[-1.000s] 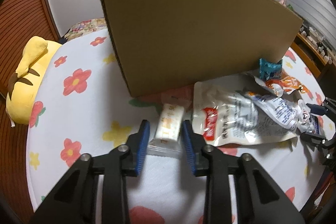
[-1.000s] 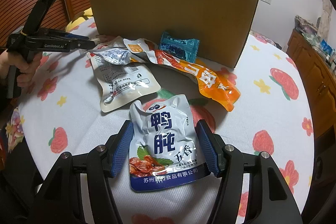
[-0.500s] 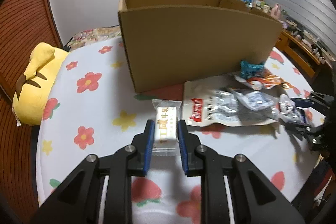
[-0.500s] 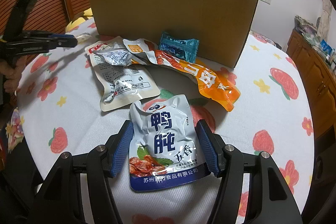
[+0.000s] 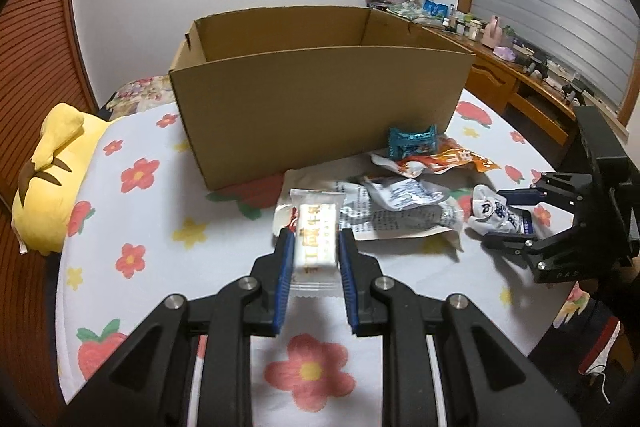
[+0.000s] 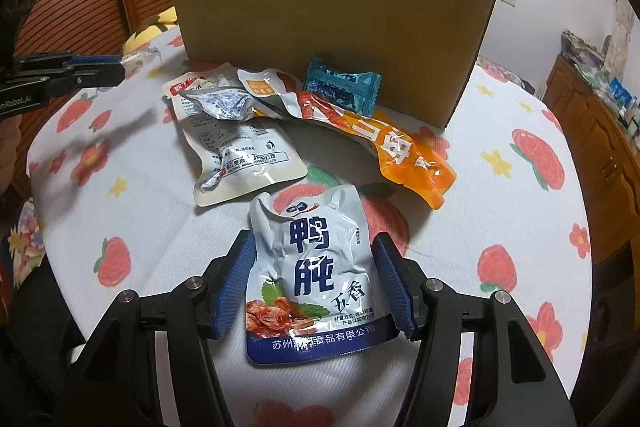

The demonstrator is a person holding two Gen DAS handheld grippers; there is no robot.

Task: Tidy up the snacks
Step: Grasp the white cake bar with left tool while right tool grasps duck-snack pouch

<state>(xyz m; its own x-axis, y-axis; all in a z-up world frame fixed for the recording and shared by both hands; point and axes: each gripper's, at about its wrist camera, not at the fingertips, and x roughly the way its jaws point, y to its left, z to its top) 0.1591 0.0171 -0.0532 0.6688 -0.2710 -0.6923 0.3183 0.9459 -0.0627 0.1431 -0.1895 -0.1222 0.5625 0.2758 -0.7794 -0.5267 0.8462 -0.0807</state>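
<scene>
Now catalogued: white candy packet [image 5: 316,242], clamped in the left gripper [image 5: 313,251] and lifted off the cloth since a second ago, held before the cardboard box [image 5: 316,95], ready for boxing; blue-white pouch [image 6: 316,275], near the box, bracketed by the right gripper [image 6: 316,283], grip undetermined.

Home bedroom; plush toy [image 5: 48,179]; cluttered dresser [image 5: 516,67]

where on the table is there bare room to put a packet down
Free: the tablecloth between the yellow plush and the cardboard box. Crowded: the pouches in front of the box.
</scene>
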